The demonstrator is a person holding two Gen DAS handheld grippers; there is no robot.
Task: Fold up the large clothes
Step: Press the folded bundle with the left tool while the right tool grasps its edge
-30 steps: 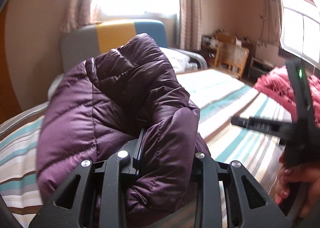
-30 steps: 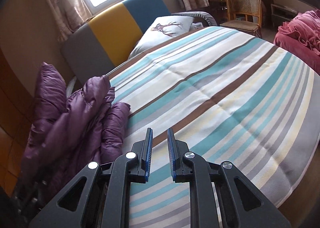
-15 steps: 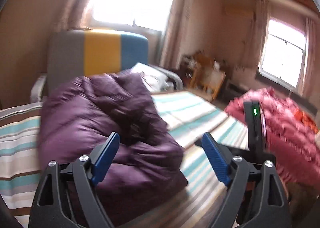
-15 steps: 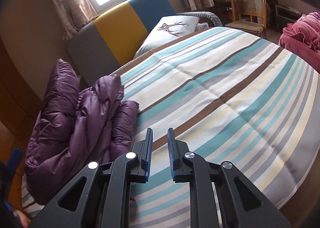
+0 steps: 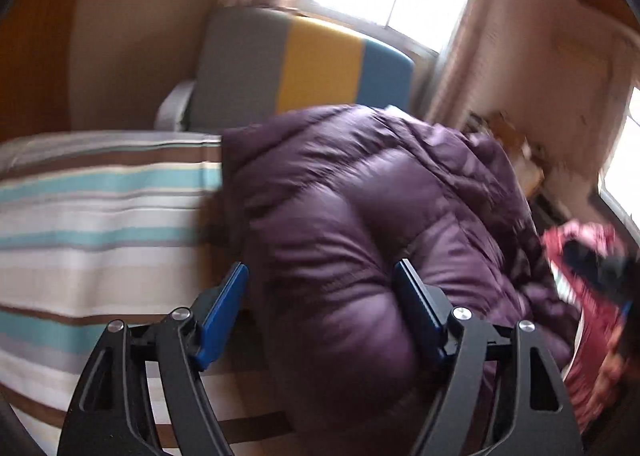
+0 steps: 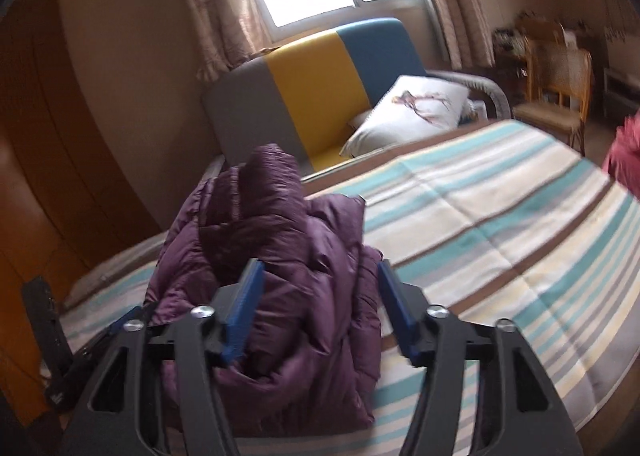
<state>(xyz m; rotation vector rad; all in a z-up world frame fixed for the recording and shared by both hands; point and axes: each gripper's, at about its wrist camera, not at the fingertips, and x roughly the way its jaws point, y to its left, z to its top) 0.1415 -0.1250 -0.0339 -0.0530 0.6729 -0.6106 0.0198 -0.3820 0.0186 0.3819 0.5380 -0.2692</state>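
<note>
A purple puffer jacket (image 5: pixel 380 224) lies bunched in a heap on the striped bedspread (image 5: pixel 88 224). My left gripper (image 5: pixel 322 288) is open, its blue pads on either side of a bulge of the jacket, not clamping it. In the right wrist view the same jacket (image 6: pixel 280 256) sits at the bed's near left corner. My right gripper (image 6: pixel 318 288) is open too, its fingers spread in front of the heap. The left gripper's black frame (image 6: pixel 44 320) shows at the left edge of that view.
A grey, yellow and blue sofa (image 6: pixel 320 88) with a white pillow (image 6: pixel 412 112) stands behind the bed. A wicker chair (image 6: pixel 560 84) is at the far right. Pink bedding (image 6: pixel 628 156) lies at the right edge. An orange wooden wall (image 6: pixel 36 160) stands on the left.
My left gripper opened and let go of the jacket, which dropped into a heap. My right gripper went from shut to open and swung left to face the jacket.
</note>
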